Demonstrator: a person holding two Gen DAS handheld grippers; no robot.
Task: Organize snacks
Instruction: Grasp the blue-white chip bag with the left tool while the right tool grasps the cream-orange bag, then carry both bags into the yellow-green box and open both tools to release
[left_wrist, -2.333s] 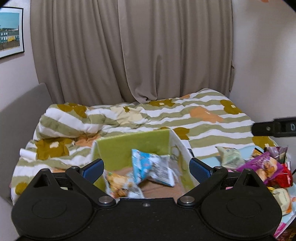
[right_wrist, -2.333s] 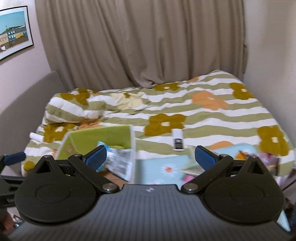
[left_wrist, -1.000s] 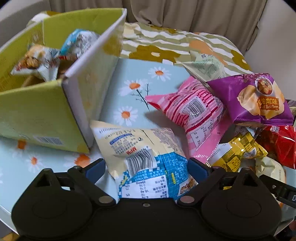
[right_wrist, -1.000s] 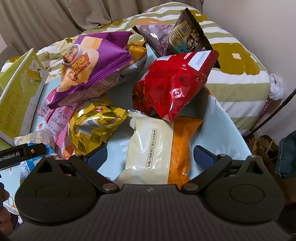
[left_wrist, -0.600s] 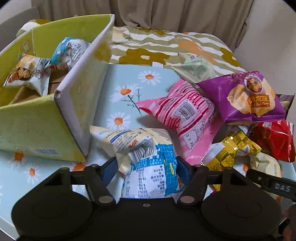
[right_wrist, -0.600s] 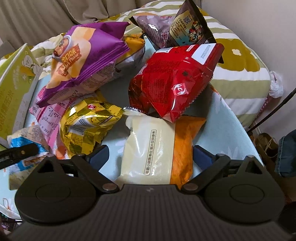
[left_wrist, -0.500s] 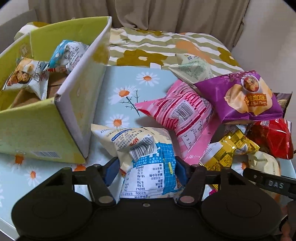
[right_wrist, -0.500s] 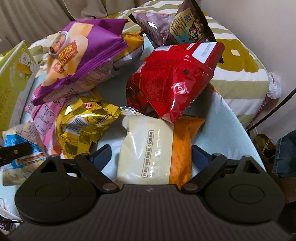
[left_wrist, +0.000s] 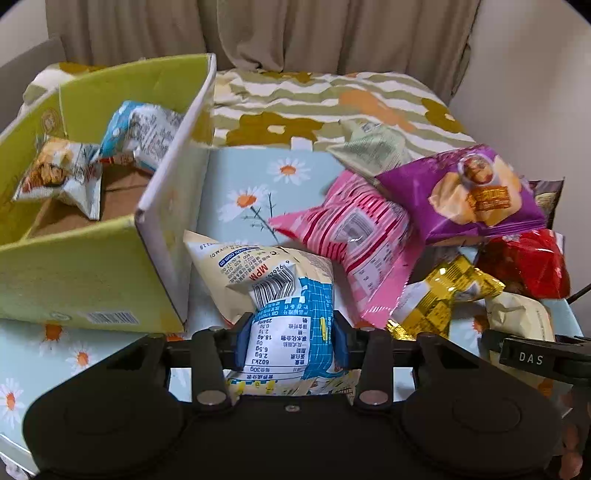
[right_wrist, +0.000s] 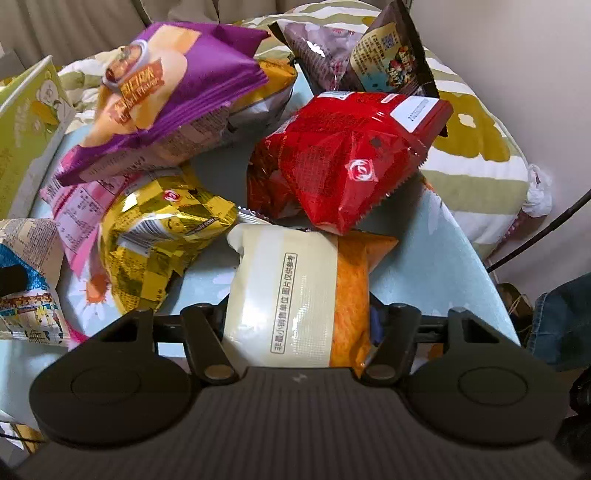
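Note:
My left gripper is closing its jaws, and the blue pads press both sides of a cream and blue snack bag that lies just right of the green cardboard box. Two small bags lie inside the box. In the right wrist view my right gripper is also closing. A cream and orange bag fills the gap between its fingers, and the pads meet its sides. Both bags rest on the daisy-print tabletop.
A loose heap sits right of the box: a pink bag, a purple bag, a yellow bag, a red bag, a dark brown bag and a pale green bag. A striped quilt lies behind.
Both grippers came down from over the bed to the heap. The left jaws narrowed onto the cream and blue bag, crumpling it. The right jaws narrowed around the cream and orange bag.

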